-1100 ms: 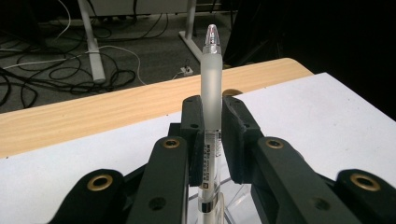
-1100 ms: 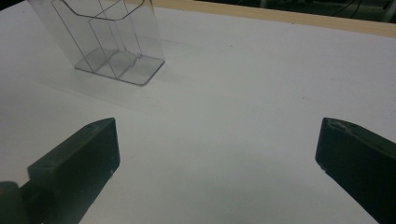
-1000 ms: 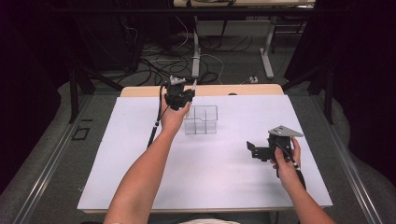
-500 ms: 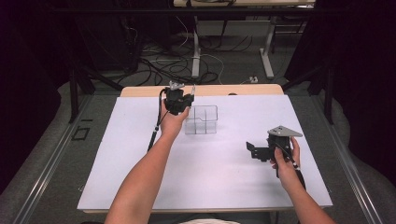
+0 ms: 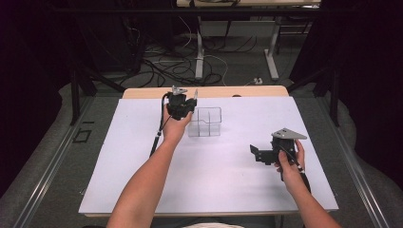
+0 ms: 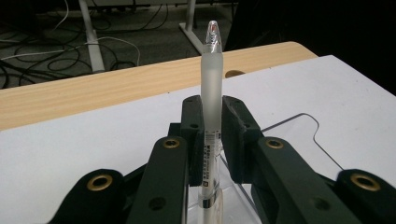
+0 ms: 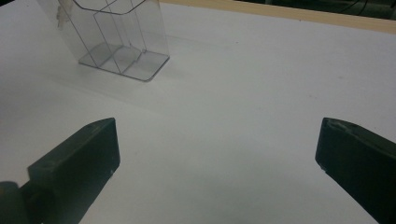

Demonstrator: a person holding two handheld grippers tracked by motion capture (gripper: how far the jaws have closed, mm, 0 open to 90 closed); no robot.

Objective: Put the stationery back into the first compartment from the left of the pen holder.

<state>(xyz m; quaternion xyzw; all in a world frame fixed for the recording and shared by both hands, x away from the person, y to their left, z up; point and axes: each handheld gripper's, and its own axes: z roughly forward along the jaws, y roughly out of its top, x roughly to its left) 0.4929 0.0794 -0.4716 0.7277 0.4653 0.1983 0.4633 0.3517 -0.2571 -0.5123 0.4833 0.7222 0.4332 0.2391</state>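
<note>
My left gripper (image 5: 186, 105) is shut on a frosted white pen (image 6: 211, 98), which stands upright between the jaws with its clear tip up. In the high view it hovers at the left edge of a clear plastic organizer (image 5: 205, 121) with several compartments, and the pen (image 5: 195, 94) pokes up from it. In the left gripper view the organizer's rim (image 6: 306, 122) lies just beyond and below the jaws. My right gripper (image 5: 255, 153) rests low over the white mat at the right, open with nothing between its wide-apart jaws. The organizer (image 7: 119, 37) shows ahead of it, upper left.
A white mat (image 5: 142, 166) covers most of the wooden table (image 5: 256, 91), whose bare strip runs along the far edge. A black cable (image 5: 157, 135) trails from the left gripper across the mat. Beyond the table lie floor cables and desk legs.
The left gripper has drifted slightly left and back beside the organizer, still holding the pen. The right gripper has stayed put.
</note>
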